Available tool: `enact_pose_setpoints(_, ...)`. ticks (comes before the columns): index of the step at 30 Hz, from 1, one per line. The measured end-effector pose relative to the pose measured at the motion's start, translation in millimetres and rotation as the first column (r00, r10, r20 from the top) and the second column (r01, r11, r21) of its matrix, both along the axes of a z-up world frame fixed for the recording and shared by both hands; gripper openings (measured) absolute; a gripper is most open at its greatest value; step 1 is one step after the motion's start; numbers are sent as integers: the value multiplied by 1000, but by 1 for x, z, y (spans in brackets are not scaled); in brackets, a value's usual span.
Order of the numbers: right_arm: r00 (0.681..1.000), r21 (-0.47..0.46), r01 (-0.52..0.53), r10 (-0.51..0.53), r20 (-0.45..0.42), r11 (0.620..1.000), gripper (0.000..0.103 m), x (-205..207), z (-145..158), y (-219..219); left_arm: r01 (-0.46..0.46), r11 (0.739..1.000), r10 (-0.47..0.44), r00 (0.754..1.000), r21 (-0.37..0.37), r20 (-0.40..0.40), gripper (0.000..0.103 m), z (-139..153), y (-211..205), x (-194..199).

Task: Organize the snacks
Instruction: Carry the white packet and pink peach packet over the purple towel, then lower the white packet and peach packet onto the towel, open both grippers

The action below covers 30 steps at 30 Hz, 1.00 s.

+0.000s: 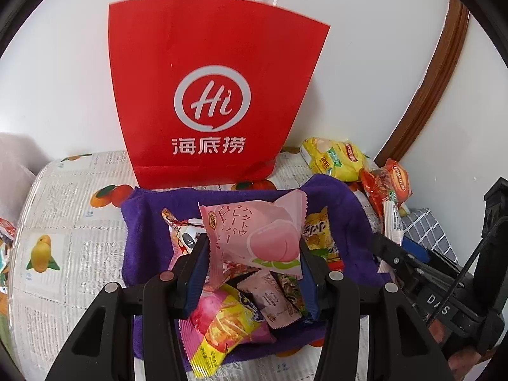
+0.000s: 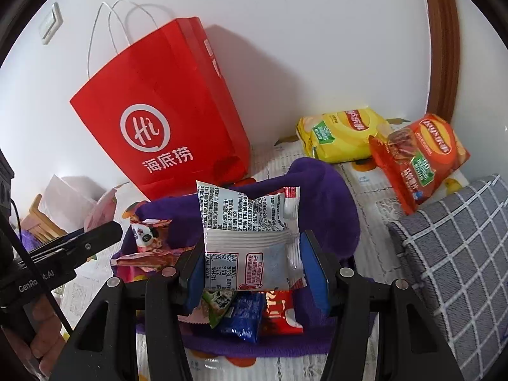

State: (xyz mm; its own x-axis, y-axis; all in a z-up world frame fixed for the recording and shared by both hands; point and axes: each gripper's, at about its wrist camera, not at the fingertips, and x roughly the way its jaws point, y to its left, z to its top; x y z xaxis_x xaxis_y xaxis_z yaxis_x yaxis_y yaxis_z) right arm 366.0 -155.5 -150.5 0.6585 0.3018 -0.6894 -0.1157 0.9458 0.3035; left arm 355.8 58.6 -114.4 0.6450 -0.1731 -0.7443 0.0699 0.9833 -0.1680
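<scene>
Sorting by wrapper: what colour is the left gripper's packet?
Pink packet, with a peach picture; left wrist view shows it best.

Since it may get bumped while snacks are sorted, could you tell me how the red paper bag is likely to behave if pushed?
The red paper bag stands tall on a narrower base, leaning against the wall, so it would probably tip or slide. Its thin creased paper suggests it is light and would crumple.

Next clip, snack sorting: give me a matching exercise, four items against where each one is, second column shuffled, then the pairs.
Items:
1. pink peach packet
2. white packet with printed back
3. red paper bag
4. yellow chip bag

Places:
A. standing against the wall
B. in the left claw
C. lying on the tablecloth by the orange chip bag
D. in the right claw

Pairs: 1-B, 2-D, 3-A, 4-C
</scene>
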Motion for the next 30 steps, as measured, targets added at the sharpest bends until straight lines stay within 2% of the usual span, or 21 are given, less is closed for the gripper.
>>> enact_pose_setpoints(4,1000,26,-15,15,2,1000,55,2,-10,-1,-4,1000,4,1000,-7,-6,48,-3,5,5)
enact_pose_setpoints(10,1000,-45,-25,25,-2,999,55,2,-19,4,8,1000,-8,1000,-9,-12,48,-7,1,7)
enact_pose_setpoints(23,999,2,4,-4,-35,1000,55,2,-32,-14,22,1000,-23,999,-16,-49,48,-22,-10,14)
enact_pose_setpoints(30,999,-27,-8,7,-49,1000,56,3,-37,-7,31,999,-31,998,-11,-53,48,-25,-14,15)
